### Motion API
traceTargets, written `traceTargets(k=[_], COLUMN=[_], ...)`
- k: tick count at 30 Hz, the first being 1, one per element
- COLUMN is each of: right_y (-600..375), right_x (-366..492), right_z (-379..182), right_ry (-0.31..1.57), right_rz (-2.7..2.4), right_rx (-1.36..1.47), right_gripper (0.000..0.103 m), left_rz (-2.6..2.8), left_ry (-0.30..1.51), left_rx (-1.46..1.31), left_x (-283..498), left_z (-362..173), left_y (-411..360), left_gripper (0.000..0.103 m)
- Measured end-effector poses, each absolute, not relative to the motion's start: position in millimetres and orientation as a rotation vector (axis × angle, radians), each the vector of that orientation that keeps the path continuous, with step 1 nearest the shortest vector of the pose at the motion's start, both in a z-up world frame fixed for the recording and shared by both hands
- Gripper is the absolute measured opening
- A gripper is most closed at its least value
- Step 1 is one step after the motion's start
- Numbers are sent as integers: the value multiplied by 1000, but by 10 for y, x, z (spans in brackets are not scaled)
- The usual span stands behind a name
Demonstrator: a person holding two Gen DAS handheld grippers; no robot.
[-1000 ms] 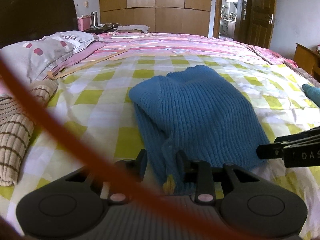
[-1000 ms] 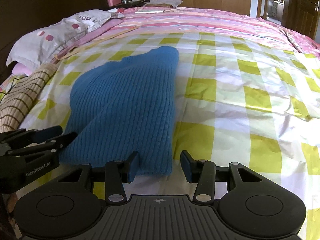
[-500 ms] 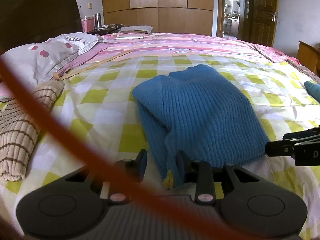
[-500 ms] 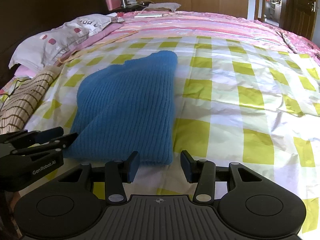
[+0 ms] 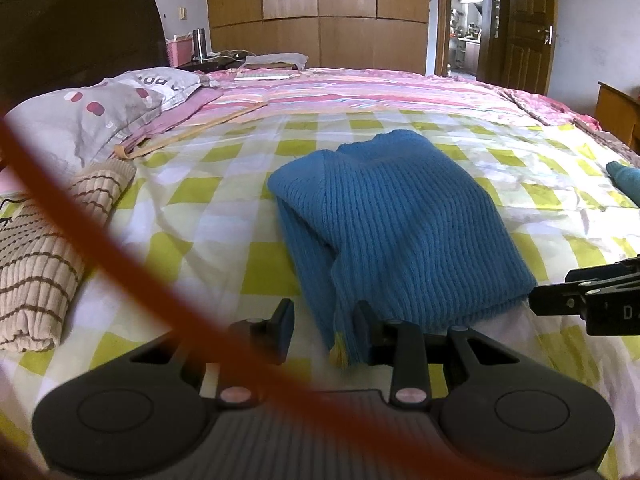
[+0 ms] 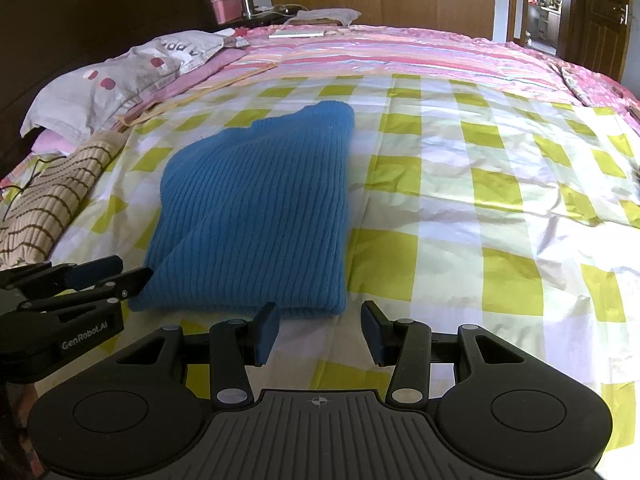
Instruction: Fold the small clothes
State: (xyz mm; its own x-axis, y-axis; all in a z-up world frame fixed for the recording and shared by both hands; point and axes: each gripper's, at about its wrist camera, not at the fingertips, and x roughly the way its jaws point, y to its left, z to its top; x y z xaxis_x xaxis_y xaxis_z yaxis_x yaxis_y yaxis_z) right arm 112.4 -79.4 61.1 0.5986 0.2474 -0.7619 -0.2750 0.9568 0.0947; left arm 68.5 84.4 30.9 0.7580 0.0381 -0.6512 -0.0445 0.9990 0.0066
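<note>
Looks like we're mid-fold on the blue knit sweater (image 5: 400,224), which is lying on the yellow-checked bedsheet (image 6: 500,184) already doubled over into a narrow stack, near edge right at both tools. The left gripper (image 5: 325,326) has its jaws partly open with the sweater's near corner, plus a little yellow tag or tassel, sitting between them; the fabric leans on the right-hand pad but I can't tell if it's actually pinched. The right gripper (image 6: 318,330) is partly open too with nothing in it, just bare sheet between the jaws and the sweater hem just beyond the left pad. My guess for the next move: both need a proper bite on the near hem, then lift and carry it over toward the far end to halve it. Thick ribbed knit, so grab all the layers. Readable writing: "GenRobot.AI" on the left tool seen from the right camera, and a cut-off "D" on the right one. The pillow (image 6: 120,76) print has letters too, not legible.
</note>
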Motion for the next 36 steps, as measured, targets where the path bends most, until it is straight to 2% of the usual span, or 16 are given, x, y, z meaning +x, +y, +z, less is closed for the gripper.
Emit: traceTargets(k=[31,33,36], right_y=[-822,-827,-841], right_x=[811,767,679], right_z=[601,600,594], right_ry=[882,883,883], right_rz=[309,311,315], right_rx=[1,10,22], right_gripper=[46,46,46], left_rz=[0,-2,-1], left_ry=[755,760,756], left_rx=[18,17,22], left_x=[368,350,308], left_z=[290,285,289], left_y=[600,575,546], left_gripper=[41,48,50])
